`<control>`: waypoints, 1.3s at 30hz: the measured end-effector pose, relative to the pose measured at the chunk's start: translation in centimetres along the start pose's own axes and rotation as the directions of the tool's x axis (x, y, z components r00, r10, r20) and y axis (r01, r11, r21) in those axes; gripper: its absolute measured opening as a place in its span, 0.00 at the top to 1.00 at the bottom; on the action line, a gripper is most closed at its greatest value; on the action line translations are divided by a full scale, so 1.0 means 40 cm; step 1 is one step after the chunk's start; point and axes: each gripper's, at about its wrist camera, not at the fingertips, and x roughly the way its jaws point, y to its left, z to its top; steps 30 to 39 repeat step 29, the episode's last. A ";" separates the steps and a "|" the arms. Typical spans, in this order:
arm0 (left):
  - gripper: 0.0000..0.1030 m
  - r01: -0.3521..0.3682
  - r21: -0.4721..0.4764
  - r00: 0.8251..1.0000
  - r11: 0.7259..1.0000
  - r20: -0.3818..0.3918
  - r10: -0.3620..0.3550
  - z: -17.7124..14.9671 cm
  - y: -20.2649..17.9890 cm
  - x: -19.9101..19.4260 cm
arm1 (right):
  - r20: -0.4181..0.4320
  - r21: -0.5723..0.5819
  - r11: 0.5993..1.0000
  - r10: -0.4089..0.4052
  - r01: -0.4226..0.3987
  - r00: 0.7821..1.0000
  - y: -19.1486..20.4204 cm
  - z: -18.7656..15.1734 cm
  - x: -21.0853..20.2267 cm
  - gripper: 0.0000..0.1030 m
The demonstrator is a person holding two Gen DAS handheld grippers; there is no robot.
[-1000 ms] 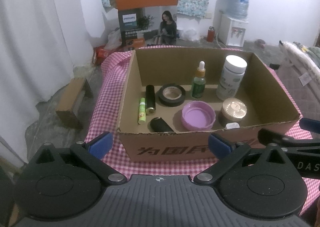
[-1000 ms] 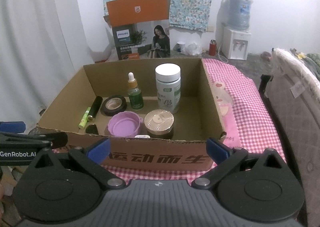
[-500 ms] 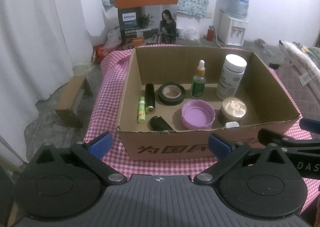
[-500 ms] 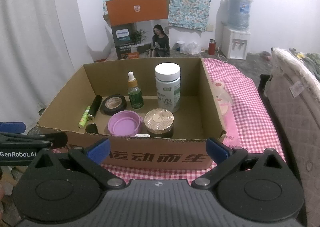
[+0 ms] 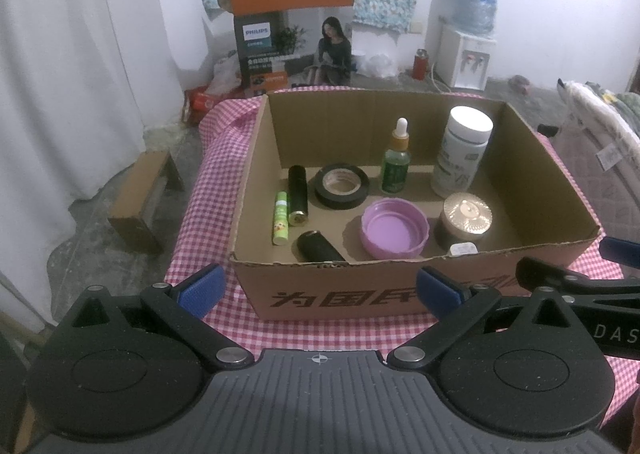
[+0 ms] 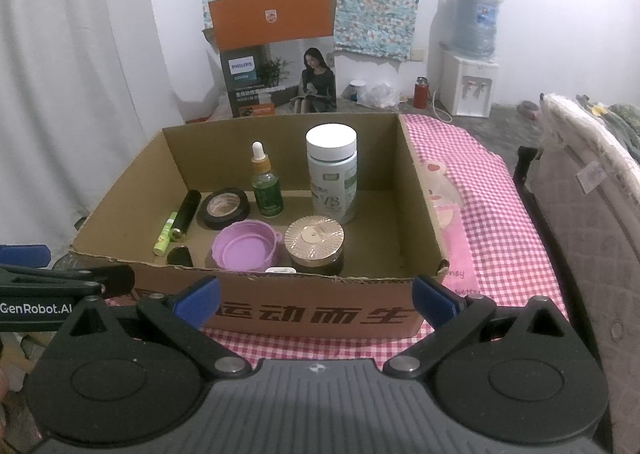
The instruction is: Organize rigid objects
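Inside the cardboard box [image 5: 256,158] the rigid things sit close together: a white-capped supplement bottle [image 5: 460,152] and a green dropper bottle [image 5: 396,166] stand upright toward the back, a black tape roll [image 5: 341,185] lies flat beside a black tube [image 5: 298,195] and a green lip-balm stick [image 5: 281,217], and a purple lid [image 5: 394,228] sits just beside a gold-lidded jar [image 5: 464,220] near the front wall. The likeliest slip is a tall bottle tipping if a finger brushes it while reaching for the jar or lid; the round tubes may also roll. The box rests on the checked-cloth counter [image 6: 492,214]. The left tool [image 5: 318,286] and right tool [image 6: 316,292] both hang spread wide and empty before the front wall, which could catch a low approach.
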 end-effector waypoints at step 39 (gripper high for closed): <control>0.01 -0.001 0.009 1.000 1.000 0.003 0.001 0.009 -0.003 0.002 | 0.004 0.000 1.000 -0.001 0.001 1.000 -0.009 0.004 0.002 0.00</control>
